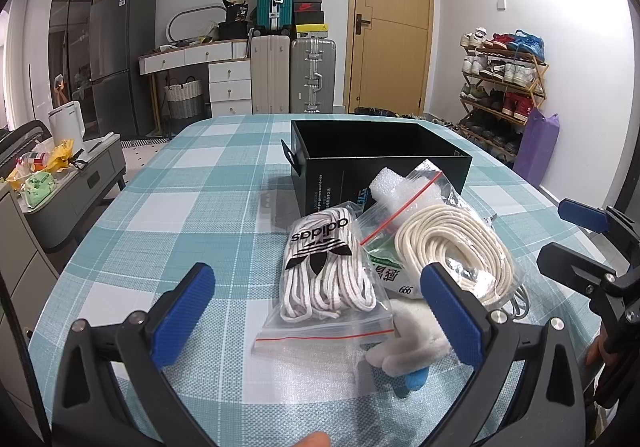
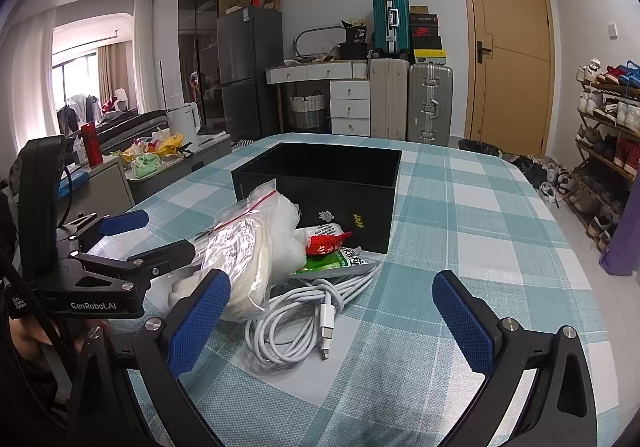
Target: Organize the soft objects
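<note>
Both grippers hang spread wide above a table, blue pads apart and clamping nothing. Seen from its own camera, the left gripper (image 1: 316,311) frames a clear zip bag of white laces (image 1: 326,279) printed with an adidas logo, lying flat on the cloth between the pads. At 3 o'clock of that bag, touching it, sits a second clear bag holding a coil of cream cord (image 1: 452,251), which the right-hand pad partly covers. At 12 o'clock of the coil, a piece of white foam (image 1: 390,185) leans against the black open box (image 1: 380,159), which stands at 12 o'clock of the whole pile. A white fuzzy item (image 1: 404,343) with a blue tip lies at 5 o'clock of the laces bag. From the right wrist view, the right gripper (image 2: 330,321) hovers over a bundled white charging cable (image 2: 304,311) at the pile's near edge; a green and red packet (image 2: 330,251) rests at 12 o'clock of the cable, between it and the box. Everything rests on a teal and white checked tablecloth (image 2: 480,247). Farther off, suitcases (image 1: 292,75) stand beside a wooden door (image 1: 390,23), and a shoe rack (image 1: 502,87) fills 3 o'clock.
</note>
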Demonstrator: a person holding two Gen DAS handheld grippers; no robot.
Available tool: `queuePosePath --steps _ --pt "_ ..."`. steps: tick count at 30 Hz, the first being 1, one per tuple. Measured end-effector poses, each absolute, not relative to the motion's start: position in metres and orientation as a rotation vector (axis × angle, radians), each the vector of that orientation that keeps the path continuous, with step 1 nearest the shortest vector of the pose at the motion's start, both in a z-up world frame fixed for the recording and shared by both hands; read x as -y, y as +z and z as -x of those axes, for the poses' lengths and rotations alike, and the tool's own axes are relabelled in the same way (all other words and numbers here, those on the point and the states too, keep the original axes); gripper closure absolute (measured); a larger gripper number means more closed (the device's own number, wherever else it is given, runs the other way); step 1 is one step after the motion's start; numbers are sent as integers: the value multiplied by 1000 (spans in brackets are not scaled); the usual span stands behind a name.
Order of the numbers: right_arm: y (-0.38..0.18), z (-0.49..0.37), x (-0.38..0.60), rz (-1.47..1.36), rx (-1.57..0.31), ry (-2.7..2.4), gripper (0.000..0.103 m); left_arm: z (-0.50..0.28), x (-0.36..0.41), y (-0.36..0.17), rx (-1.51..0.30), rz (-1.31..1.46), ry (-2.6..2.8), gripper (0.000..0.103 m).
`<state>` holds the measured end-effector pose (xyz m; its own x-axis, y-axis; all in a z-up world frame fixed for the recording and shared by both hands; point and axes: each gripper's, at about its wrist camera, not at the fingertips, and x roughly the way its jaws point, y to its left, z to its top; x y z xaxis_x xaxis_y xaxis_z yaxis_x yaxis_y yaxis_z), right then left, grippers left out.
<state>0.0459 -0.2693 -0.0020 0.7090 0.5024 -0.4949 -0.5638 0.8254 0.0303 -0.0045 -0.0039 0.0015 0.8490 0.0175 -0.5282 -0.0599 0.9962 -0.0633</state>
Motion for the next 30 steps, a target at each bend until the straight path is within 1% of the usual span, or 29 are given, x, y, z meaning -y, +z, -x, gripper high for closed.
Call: queuePosePath --steps 22,30 --pt "2 -42 266 148 -502 588 0 5 3 4 -555 76 31 0" --pt "4 -45 262 151 -517 584 0 1 -8 9 -556 93 40 0"
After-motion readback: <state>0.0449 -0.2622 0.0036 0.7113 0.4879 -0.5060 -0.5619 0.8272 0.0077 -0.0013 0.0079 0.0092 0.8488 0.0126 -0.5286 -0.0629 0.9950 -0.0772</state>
